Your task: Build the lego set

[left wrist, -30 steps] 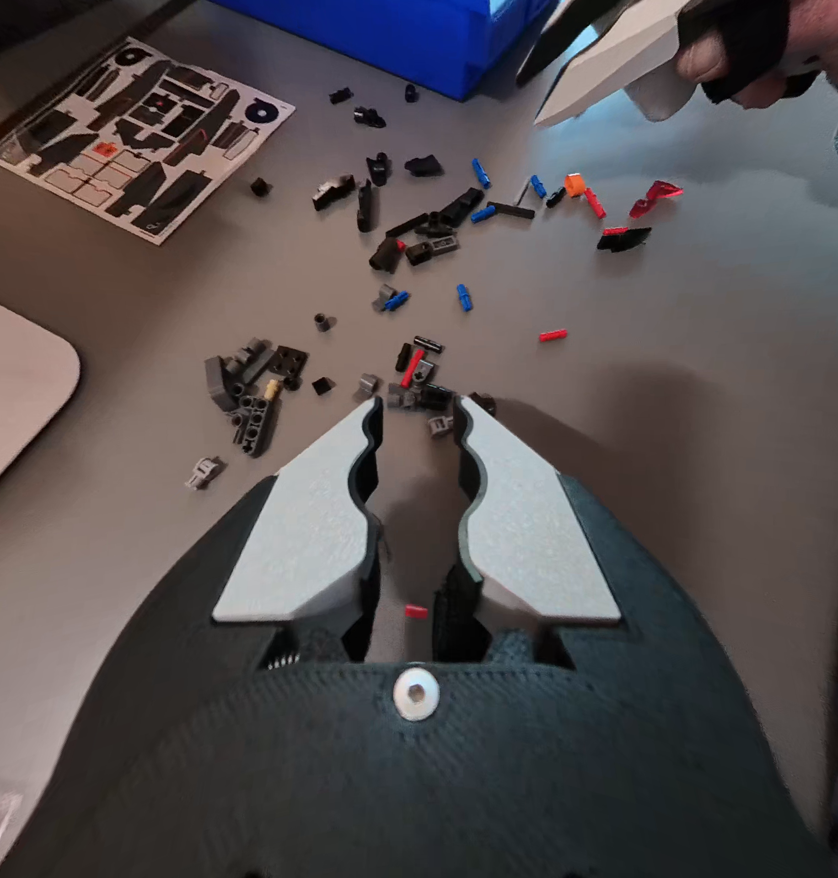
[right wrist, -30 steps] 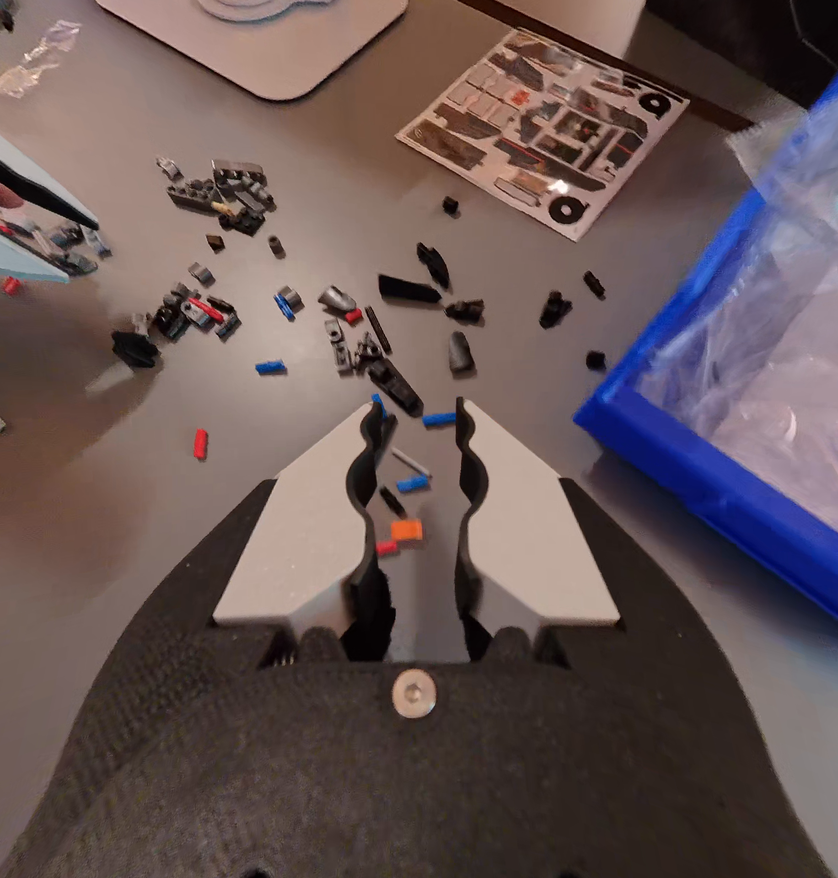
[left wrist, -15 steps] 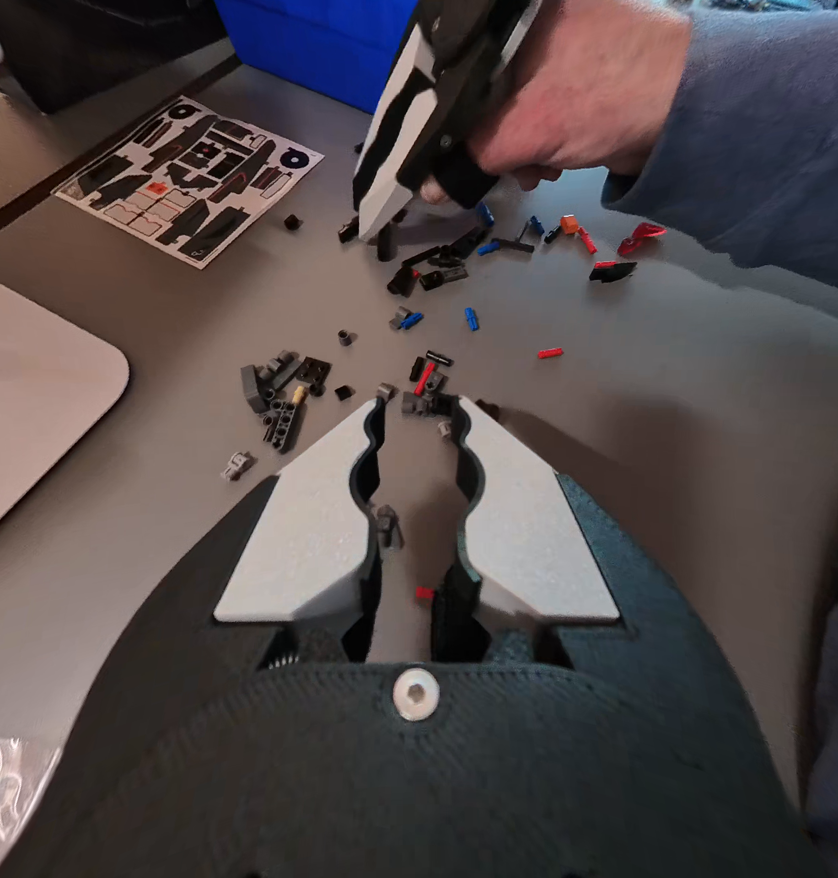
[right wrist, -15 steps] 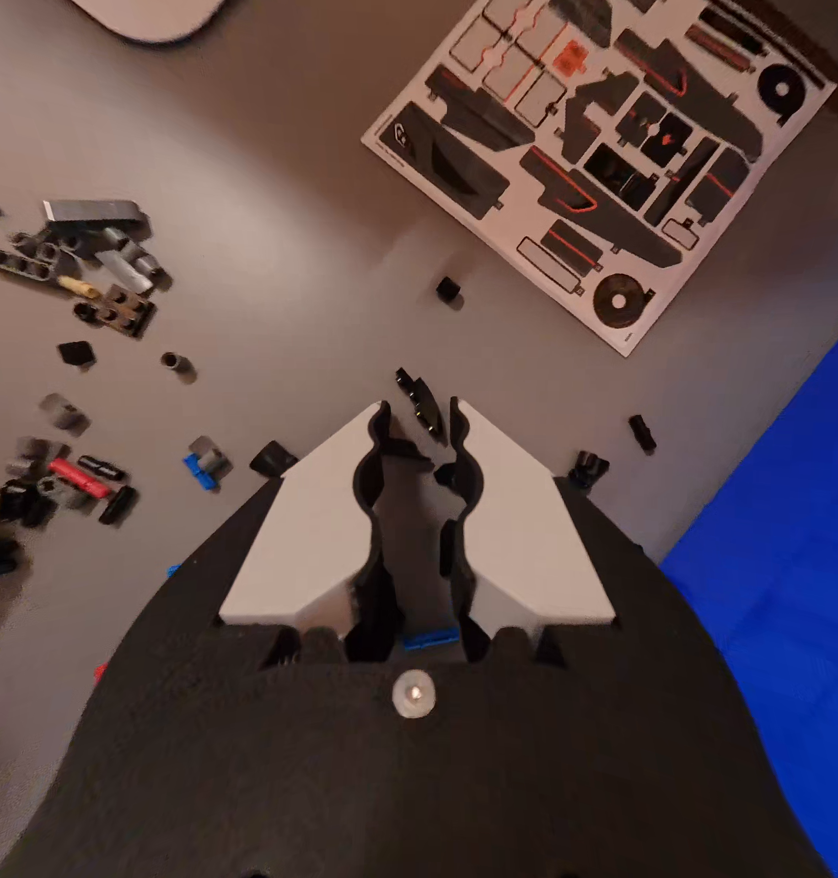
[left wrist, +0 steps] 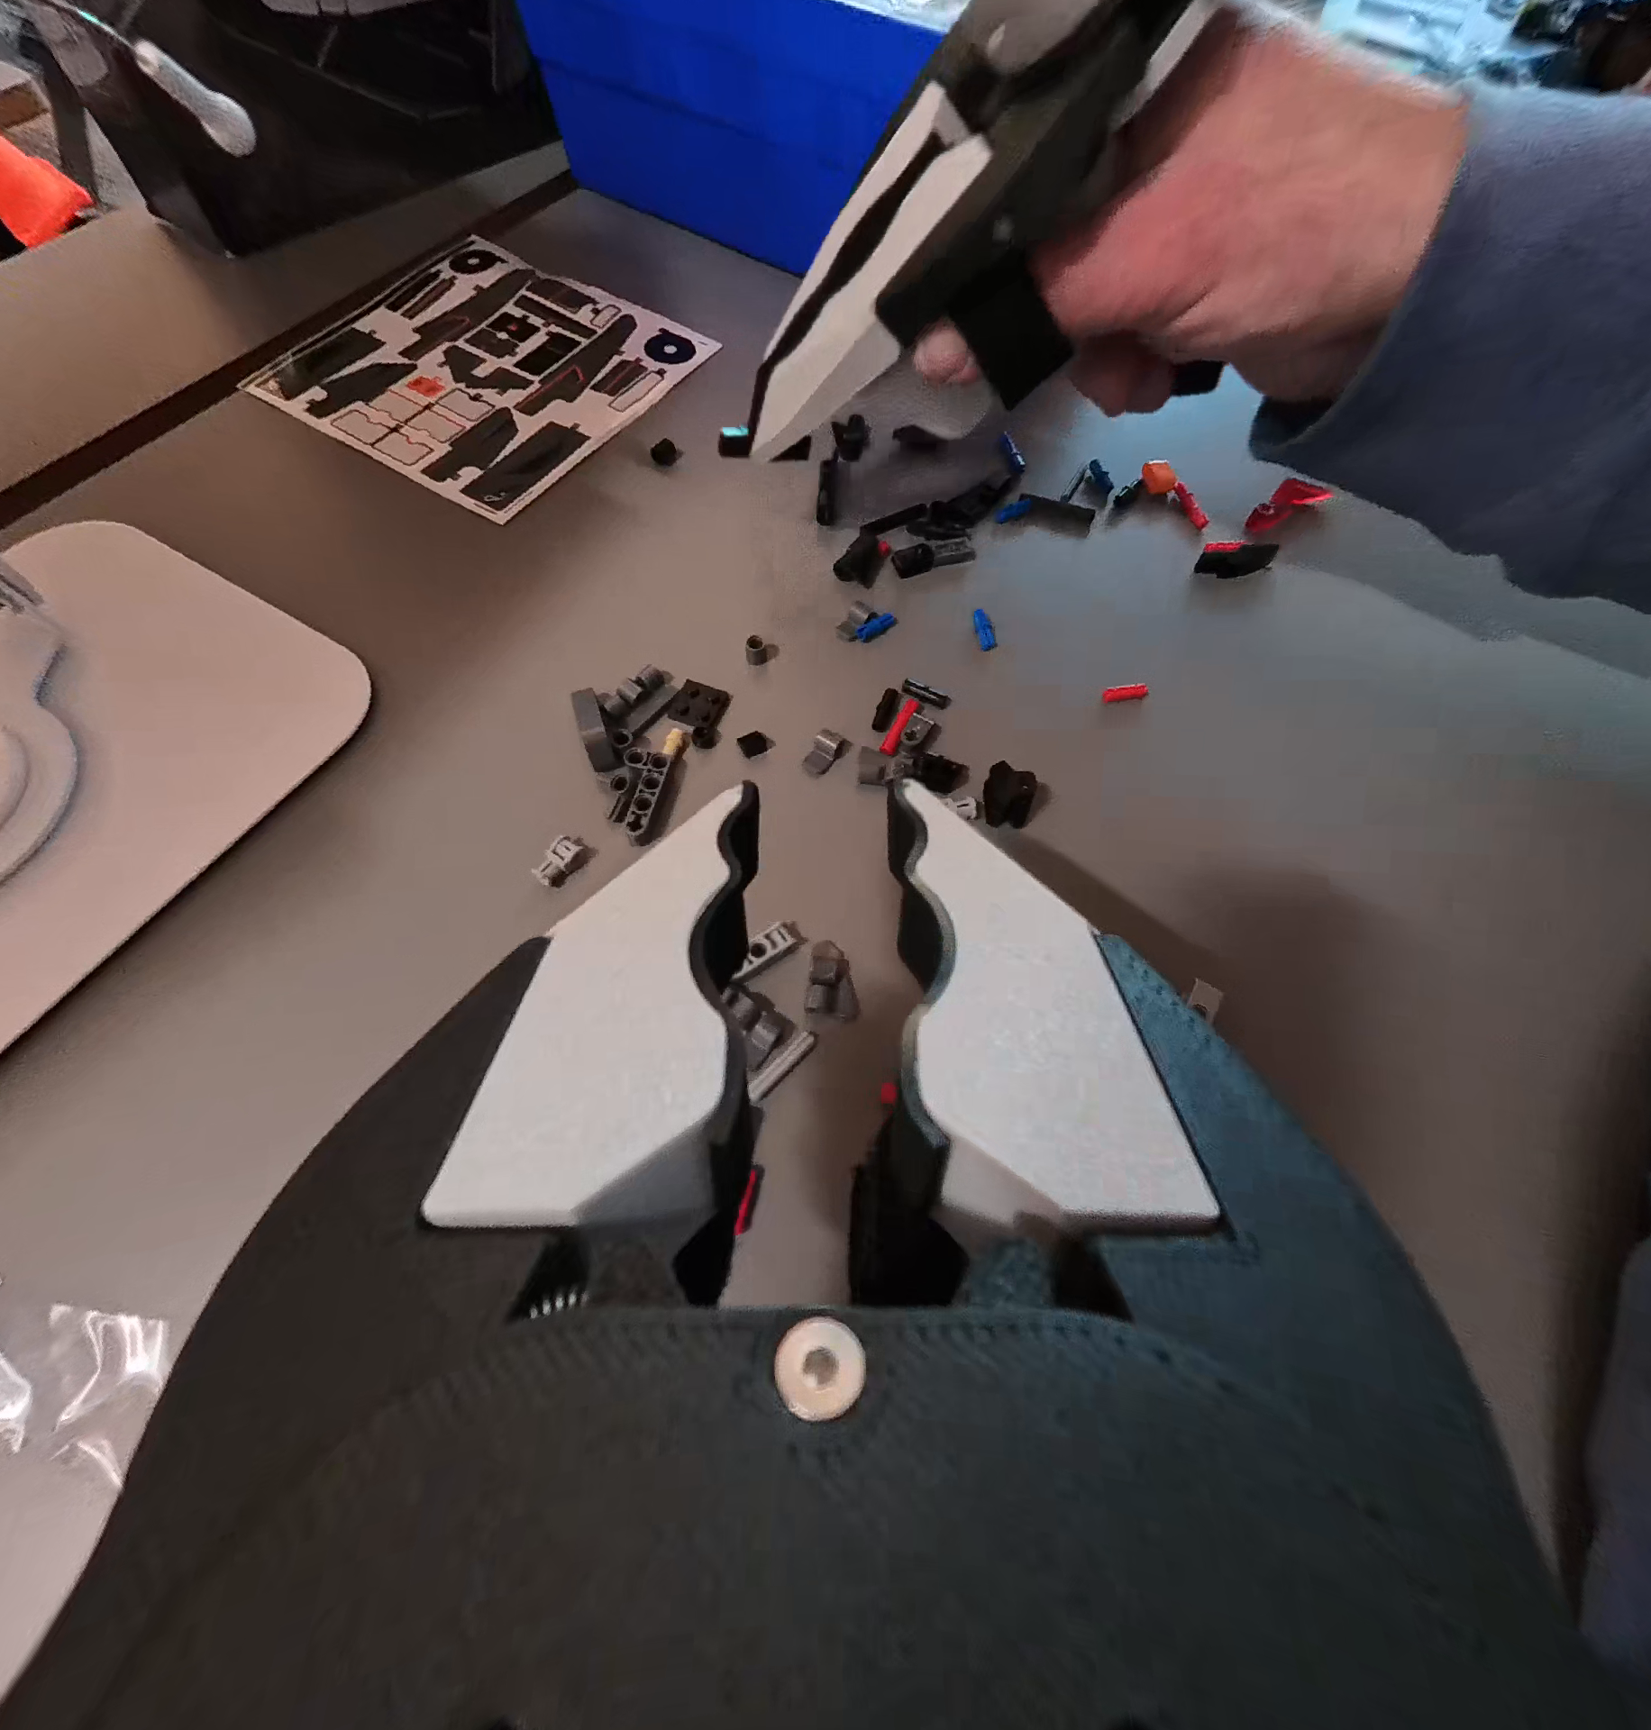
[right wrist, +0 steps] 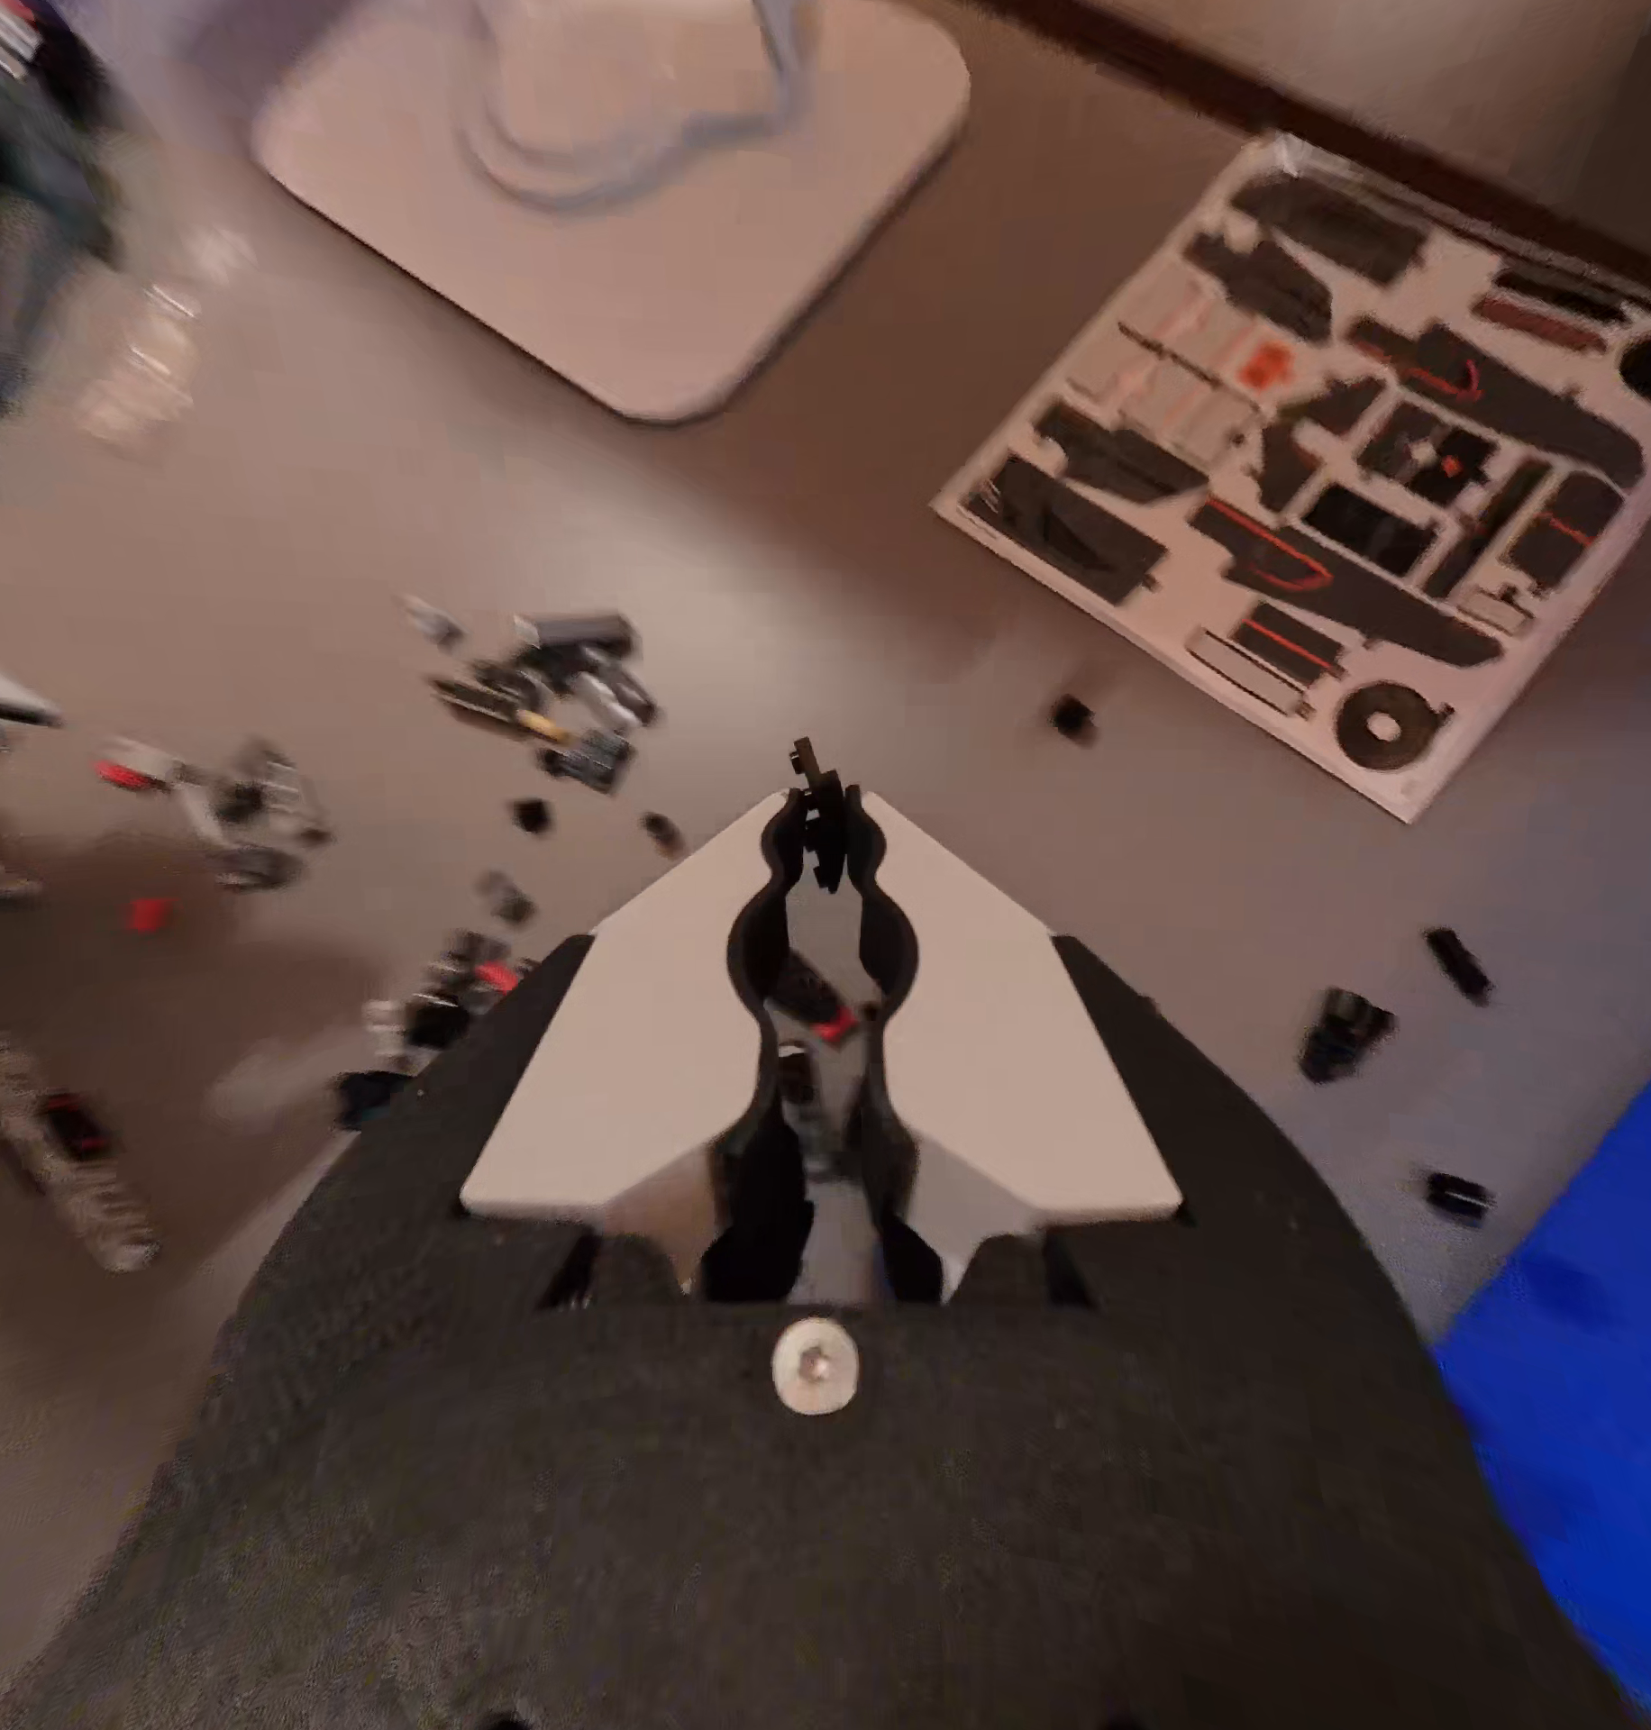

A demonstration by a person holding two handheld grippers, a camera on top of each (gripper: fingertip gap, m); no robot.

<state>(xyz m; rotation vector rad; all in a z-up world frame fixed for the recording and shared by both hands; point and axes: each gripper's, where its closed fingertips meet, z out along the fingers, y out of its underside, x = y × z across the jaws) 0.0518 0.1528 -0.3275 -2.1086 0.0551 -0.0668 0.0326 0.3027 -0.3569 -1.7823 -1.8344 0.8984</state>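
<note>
A: Left wrist view first. Left gripper [left wrist: 824, 796] released, fingers apart, nothing between the tips. Small grey pieces [left wrist: 808, 974] lie on the table [left wrist: 1271, 936] in the gap behind the tips; more loose lego pieces [left wrist: 906, 740] are scattered just ahead of them.

B: And the other tool?

A: Right gripper [left wrist: 764, 447] far ahead, tips down at the black parts beside the sticker sheet [left wrist: 485, 374]. Can't tell from here what it holds.

B: Right wrist view?

A: Right gripper [right wrist: 820, 798] is clenched on a thin black piece [right wrist: 817, 805] that pokes out past the tips, edge-on. Blurry frame. Sticker sheet [right wrist: 1346, 487] ahead-right of the fingers, grey cluster [right wrist: 550, 688] ahead-left.

B: How to do the step well?

A: My judgement: the pinch is shallow, right at the tips, so lift straight and slow, don't twist, and bring the left gripper in to brace whatever it mates to. The piece could pivot or drop.

B: Containers?

A: Blue bin [right wrist: 1599, 1404] right of the fingers; contents not visible. In the left view the blue bin [left wrist: 709, 122] is far ahead, inside hidden too. White pad [left wrist: 148, 749] left of the fingers.
</note>
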